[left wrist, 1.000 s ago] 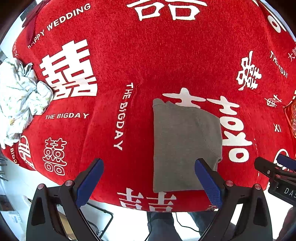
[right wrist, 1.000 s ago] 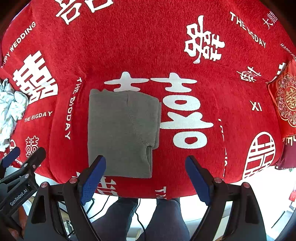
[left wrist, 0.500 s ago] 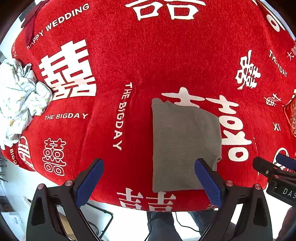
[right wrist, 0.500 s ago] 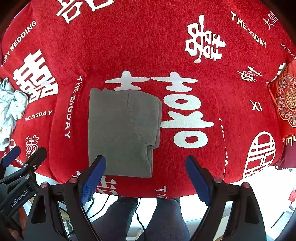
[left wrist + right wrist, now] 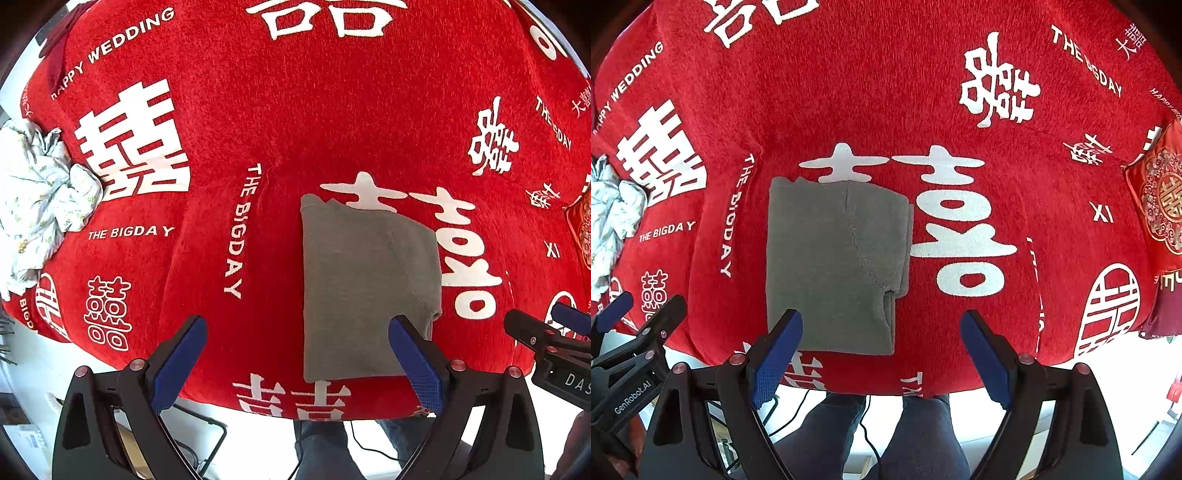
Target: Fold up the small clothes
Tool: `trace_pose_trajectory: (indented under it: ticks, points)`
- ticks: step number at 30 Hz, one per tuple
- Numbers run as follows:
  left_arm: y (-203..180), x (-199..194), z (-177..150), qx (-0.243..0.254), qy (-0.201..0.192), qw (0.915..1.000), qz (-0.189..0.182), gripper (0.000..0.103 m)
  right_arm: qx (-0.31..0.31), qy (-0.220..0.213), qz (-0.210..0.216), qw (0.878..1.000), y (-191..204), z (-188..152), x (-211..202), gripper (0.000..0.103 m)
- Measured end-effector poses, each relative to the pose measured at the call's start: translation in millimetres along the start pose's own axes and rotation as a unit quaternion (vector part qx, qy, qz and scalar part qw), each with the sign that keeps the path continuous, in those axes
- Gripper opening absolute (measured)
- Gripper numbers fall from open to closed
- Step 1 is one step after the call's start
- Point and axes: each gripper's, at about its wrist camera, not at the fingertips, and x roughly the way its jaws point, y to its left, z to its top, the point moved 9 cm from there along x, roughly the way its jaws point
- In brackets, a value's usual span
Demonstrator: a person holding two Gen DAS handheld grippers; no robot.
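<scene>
A grey garment lies folded into a flat rectangle near the front edge of the table; it also shows in the right wrist view. My left gripper is open and empty, held above the table's front edge, its right finger over the garment's near right corner. My right gripper is open and empty, its left finger over the garment's near left part. Each gripper shows at the edge of the other's view.
A red cloth with white wedding print covers the table. A crumpled white patterned garment lies at the far left edge. A red embroidered cushion sits at the right. A person's legs stand below the front edge.
</scene>
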Motion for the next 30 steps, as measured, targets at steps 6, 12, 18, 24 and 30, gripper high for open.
trace_pose_trajectory:
  ticks: [6,12,18,24,30]
  points:
    - [0.2,0.0,-0.1,-0.001,0.0,1.0,0.0,0.099,0.0,0.001,0.0,1.0,-0.1,0.0,-0.2,0.09]
    - [0.2,0.3,-0.1,-0.001,0.0,1.0,0.0,0.099,0.0,0.0,0.0,1.0,-0.3,0.2,0.1,0.09]
    - [0.4,0.4,0.0,0.0,0.0,1.0,0.0,0.099,-0.001,0.0,0.0,1.0,0.3,0.0,-0.1,0.09]
    - [0.9,0.7,-0.2,0.002,0.0,1.0,0.001,0.099,-0.002,0.0,-0.001,1.0,0.8,0.5,0.2,0.09]
    - [0.7,0.3,0.3,0.001,-0.004,1.0,-0.002,0.099,-0.001,0.0,-0.001,1.0,1.4,0.0,-0.1,0.09]
